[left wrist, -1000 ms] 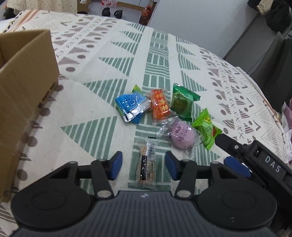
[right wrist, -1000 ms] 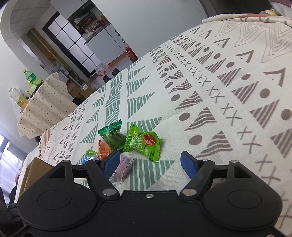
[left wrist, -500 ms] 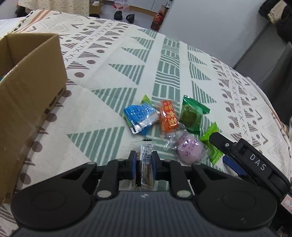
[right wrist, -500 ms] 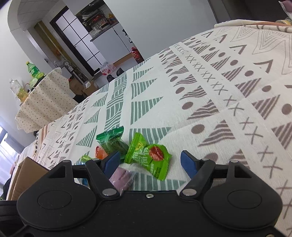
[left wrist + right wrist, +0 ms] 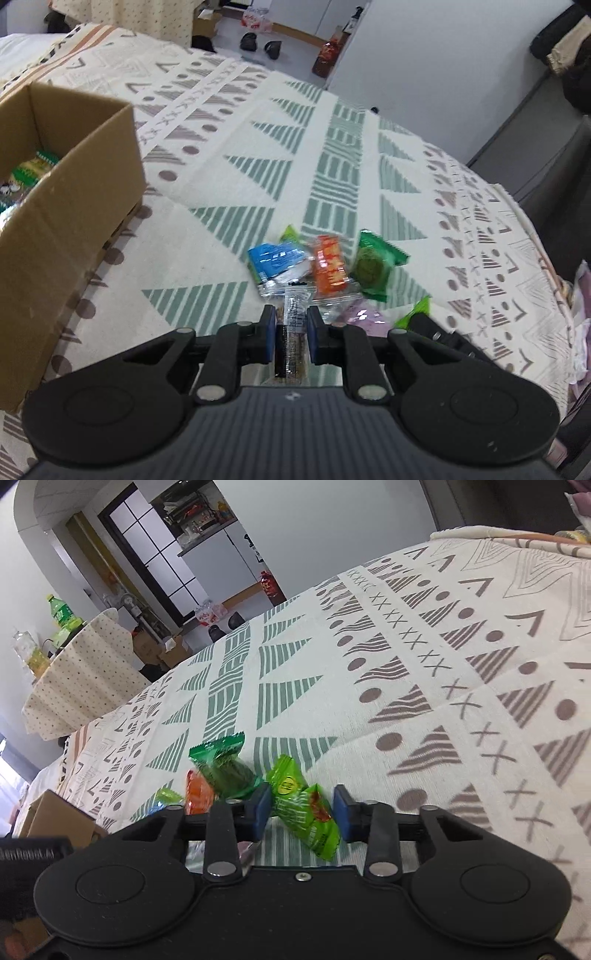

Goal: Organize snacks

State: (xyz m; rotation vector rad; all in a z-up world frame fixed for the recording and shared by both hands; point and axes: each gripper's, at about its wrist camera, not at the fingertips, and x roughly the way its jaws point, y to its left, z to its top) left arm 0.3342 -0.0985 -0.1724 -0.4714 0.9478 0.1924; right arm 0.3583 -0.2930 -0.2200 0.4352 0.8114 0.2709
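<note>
Since a second ago the left gripper [image 5: 291, 328] has pinched the snack bar [image 5: 291, 332], box [image 5: 70, 221] at ten o'clock; the right gripper [image 5: 303, 812], half-closed, brackets the green candy [image 5: 303, 808].

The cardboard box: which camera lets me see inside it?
The left wrist view. The cardboard box stands at the left edge with its open top toward the camera, and a few wrapped snacks show inside. The right wrist view catches only an outer corner of the box, low at left, with nothing of the inside.
</note>
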